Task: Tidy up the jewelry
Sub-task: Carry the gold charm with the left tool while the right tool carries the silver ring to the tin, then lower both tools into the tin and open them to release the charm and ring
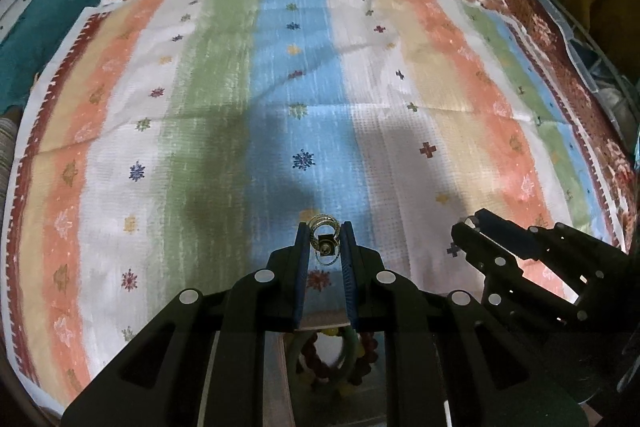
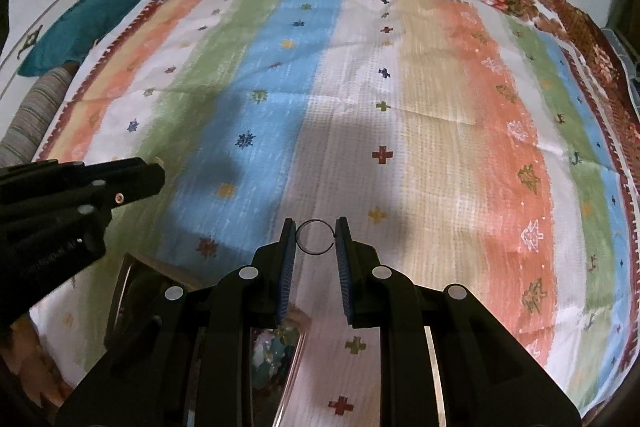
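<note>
Gold-toned rings (image 1: 325, 233) sit clamped between the left gripper's (image 1: 325, 241) fingertips. A thin dark wire ring (image 2: 316, 237) is pinched in the right gripper (image 2: 316, 239). At six o'clock, possibly a box of beads (image 1: 340, 355).

The left matte black plastic two-finger gripper (image 1: 325, 241) has flat blue ribbed pads (image 1: 303, 275) lining the inner face of each finger. Round silver pivot pins (image 1: 264, 275) sit in pairs on the angular black linkage arms behind the pads, and triangular cut-outs open the wide black base plates nearest the camera.

The right matte black two-finger gripper (image 2: 316, 239) is built the same way: blue ribbed pads (image 2: 344, 277), silver round pins (image 2: 248, 271), faceted black links. From the right wrist view, the left tool's side shows a small bright screw and faint pale lettering, too blurred to read.
</note>
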